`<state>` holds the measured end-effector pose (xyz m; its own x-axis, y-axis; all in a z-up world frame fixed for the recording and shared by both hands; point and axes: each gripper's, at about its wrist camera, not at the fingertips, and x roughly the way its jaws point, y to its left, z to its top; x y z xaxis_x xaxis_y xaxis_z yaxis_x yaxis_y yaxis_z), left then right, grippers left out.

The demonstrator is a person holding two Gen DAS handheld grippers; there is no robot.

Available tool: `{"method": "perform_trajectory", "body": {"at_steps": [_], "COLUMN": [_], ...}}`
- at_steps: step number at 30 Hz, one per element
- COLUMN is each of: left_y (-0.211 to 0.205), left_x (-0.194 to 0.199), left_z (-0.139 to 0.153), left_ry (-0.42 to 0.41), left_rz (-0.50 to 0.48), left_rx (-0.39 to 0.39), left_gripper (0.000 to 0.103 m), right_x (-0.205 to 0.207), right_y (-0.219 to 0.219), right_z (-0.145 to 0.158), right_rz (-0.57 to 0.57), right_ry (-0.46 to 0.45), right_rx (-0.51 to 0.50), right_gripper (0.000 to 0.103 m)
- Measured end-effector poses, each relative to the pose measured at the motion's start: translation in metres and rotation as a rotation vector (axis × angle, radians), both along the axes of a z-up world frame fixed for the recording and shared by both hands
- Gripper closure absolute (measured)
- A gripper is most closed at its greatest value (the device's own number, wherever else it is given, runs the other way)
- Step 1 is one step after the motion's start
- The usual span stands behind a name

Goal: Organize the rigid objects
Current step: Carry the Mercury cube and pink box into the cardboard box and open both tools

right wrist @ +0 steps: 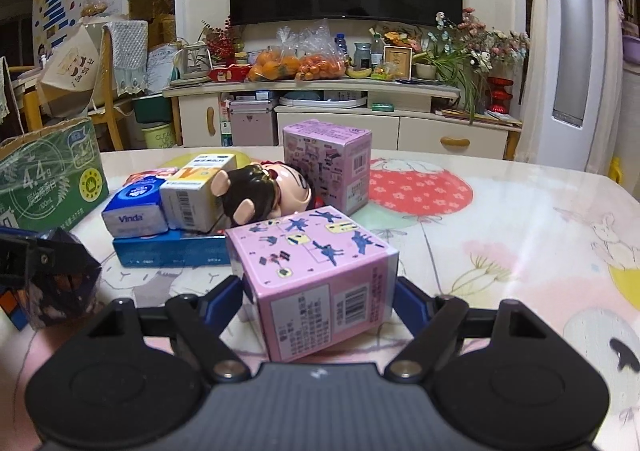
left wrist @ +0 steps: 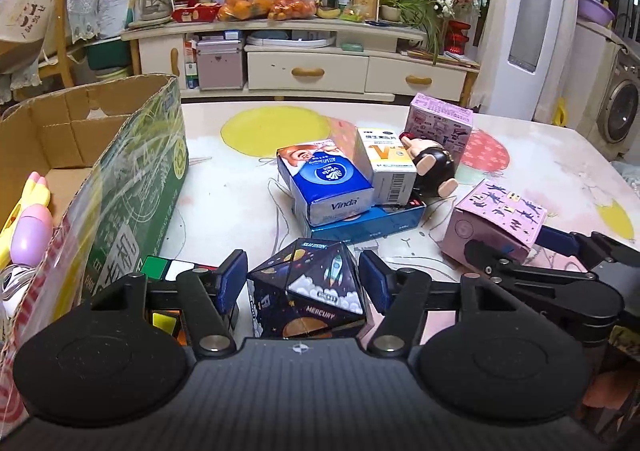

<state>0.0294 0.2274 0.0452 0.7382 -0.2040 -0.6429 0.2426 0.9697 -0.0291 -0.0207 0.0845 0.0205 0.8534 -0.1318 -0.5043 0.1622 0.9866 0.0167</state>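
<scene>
My left gripper (left wrist: 302,283) has its blue pads pressed against both sides of a dark space-print cube (left wrist: 308,291) that sits on the table; the same cube (right wrist: 56,283) shows in the right wrist view. Behind its left finger lies a colourful puzzle cube (left wrist: 166,269). My right gripper (right wrist: 320,291) is shut on a tilted pink box (right wrist: 316,271), also visible from the left as the pink box (left wrist: 496,223). An open cardboard box (left wrist: 132,187) stands at the left, with pastel toys (left wrist: 28,227) inside.
Mid-table there is a pile: a Vinda tissue pack (left wrist: 328,183) and a white-yellow carton (left wrist: 390,167) on a flat blue box (left wrist: 368,223), a toppled doll figure (right wrist: 260,191), and a second pink box (right wrist: 328,167). The table (right wrist: 500,251) stretches bare to the right.
</scene>
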Motion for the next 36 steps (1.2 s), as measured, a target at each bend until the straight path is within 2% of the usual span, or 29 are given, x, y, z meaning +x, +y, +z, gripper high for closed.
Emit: {"method": "perform_trajectory", "body": {"at_steps": [6,15,23,36], "left_y": [0.002,0.006,0.015,0.032], "left_x": [-0.009,-0.017,-0.023,-0.027], "left_z": [0.007,0.014,0.028,0.046], "left_ry": [-0.017,-0.032,-0.06,-0.107], "left_rz": [-0.01,-0.01,-0.012,0.013], "left_rx": [-0.035,-0.089,-0.139,-0.204], "left_gripper": [0.027,0.027,0.027,0.027], "right_x": [-0.009,-0.027,-0.04,-0.052], "right_y": [0.01,0.021,0.036,0.07], "right_z": [0.003,0.003,0.011,0.047], "right_rz": [-0.022,-0.036,-0.015,0.056], "right_ry": [-0.015,0.009,0.01,-0.066], "right_rx": [-0.005,0.02,0.022,0.011], "right_gripper": [0.022,0.022,0.022,0.022]}}
